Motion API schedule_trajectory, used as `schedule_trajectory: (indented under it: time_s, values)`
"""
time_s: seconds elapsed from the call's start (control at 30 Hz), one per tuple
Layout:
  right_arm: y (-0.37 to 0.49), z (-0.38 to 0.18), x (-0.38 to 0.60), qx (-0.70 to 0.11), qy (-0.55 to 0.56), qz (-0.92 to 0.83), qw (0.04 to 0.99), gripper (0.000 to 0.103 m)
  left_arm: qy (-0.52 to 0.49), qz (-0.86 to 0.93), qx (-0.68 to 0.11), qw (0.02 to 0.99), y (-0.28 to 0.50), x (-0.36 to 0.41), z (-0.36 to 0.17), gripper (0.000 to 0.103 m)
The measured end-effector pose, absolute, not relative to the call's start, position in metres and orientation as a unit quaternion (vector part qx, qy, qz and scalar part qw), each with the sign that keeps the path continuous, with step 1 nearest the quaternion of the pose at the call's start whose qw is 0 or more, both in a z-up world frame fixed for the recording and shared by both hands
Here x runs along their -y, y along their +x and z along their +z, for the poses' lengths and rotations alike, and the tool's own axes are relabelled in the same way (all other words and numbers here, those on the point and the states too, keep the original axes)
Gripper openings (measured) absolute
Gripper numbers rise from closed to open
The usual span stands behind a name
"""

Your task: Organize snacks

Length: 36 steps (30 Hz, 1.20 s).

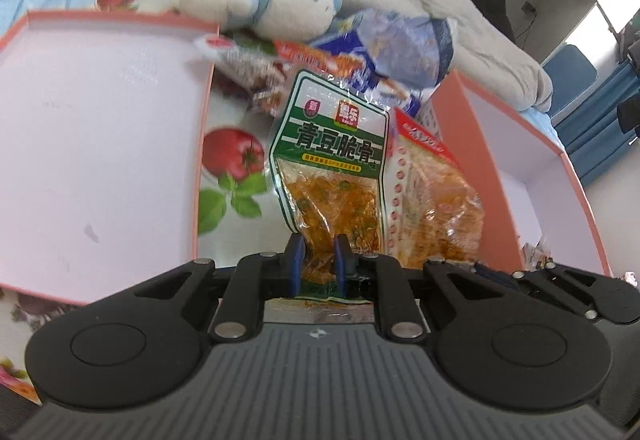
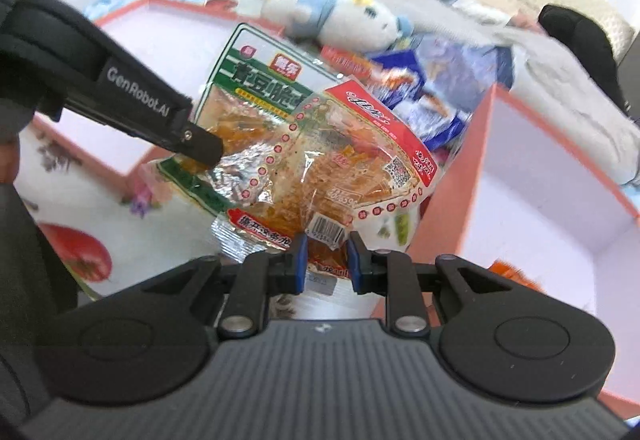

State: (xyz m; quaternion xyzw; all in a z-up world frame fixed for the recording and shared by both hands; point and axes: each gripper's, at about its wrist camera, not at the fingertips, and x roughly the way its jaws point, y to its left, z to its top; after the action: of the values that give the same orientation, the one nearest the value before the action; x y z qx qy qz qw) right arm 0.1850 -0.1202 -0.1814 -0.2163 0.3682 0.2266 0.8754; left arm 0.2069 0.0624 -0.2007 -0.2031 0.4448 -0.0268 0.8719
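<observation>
Left gripper [image 1: 319, 260] was clamped on the near end of the green-labelled clear snack packet [image 1: 332, 160], long axis running away from the jaws toward the far side. Right gripper [image 2: 326, 264] was pinching the near edge of the red-trimmed clear snack packet [image 2: 352, 168], just right of the green one and overlapping it. Both packets hung off the fruit-print bedsheet [image 1: 236, 160]. The key relation was that the deep pink-walled white-lined cardboard box [image 2: 540, 200] lay right of both packets, nearer the right gripper. The shallow pink-rimmed box lid [image 1: 100, 144] lay left. Both grippers pitched down, side by side.
</observation>
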Motion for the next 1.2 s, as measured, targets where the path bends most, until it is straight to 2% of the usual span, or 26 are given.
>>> schedule_trajectory:
  time_s: [0.53, 0.63, 0.7, 0.8, 1.0, 1.2]
  values:
    - [0.203, -0.092, 0.166, -0.300, -0.170, 0.176, 0.922, 0.024, -0.183, -0.061, -0.372, 0.908, 0.218, -0.035, -0.101, 0.017]
    - [0.206, -0.079, 0.177, -0.287, -0.161, 0.166, 0.930, 0.024, -0.176, -0.074, -0.359, 0.914, 0.225, -0.023, -0.084, 0.012]
    - [0.208, -0.071, 0.187, -0.279, -0.153, 0.157, 0.935, 0.024, -0.173, -0.085, -0.351, 0.916, 0.231, -0.014, -0.075, 0.003]
    - [0.211, -0.064, 0.202, -0.272, -0.145, 0.144, 0.940, 0.024, -0.165, -0.102, -0.343, 0.919, 0.240, 0.002, -0.064, 0.003]
    - [0.227, -0.081, 0.236, -0.299, -0.131, 0.105, 0.939, 0.024, -0.153, -0.114, -0.361, 0.913, 0.258, 0.031, -0.076, 0.003]
    - [0.244, -0.121, 0.272, -0.360, -0.111, 0.064, 0.924, 0.025, -0.147, -0.097, -0.415, 0.892, 0.275, 0.037, -0.123, 0.003]
